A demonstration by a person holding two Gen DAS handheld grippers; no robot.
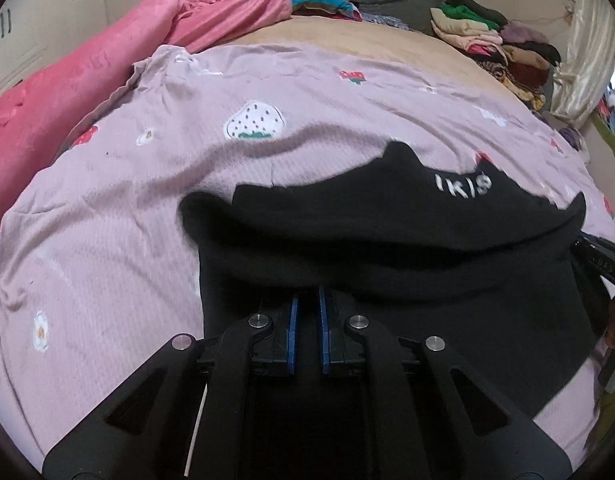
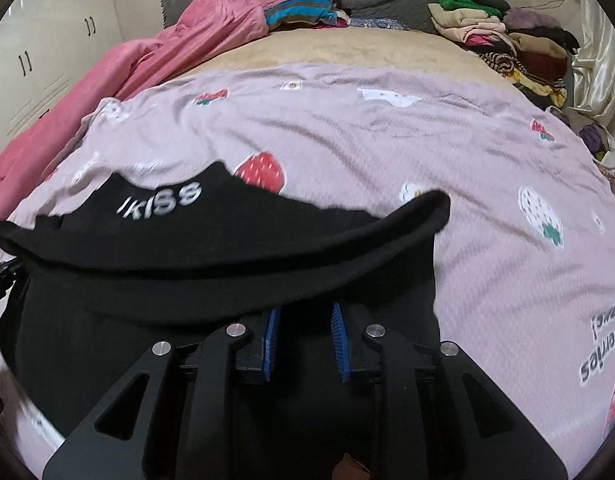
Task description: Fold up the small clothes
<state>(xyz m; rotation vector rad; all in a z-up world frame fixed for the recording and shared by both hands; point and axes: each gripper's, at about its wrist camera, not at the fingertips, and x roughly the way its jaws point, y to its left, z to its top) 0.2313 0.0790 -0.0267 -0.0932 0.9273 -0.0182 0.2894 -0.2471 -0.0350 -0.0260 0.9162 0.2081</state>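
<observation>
A black garment [image 1: 387,248] with white "IKISS" lettering is held up over the bed, just above a lilac strawberry-print sheet [image 1: 147,200]. Its near edge is clamped in the left tool [image 1: 306,300], whose blue pads are pinched together on the fabric. The right tool [image 2: 305,312] is clamped on the same edge too, fingertips buried under the fold. Folded clothes [image 2: 507,40] are stacked at the far corner, next to a pink blanket [image 1: 107,60].
</observation>
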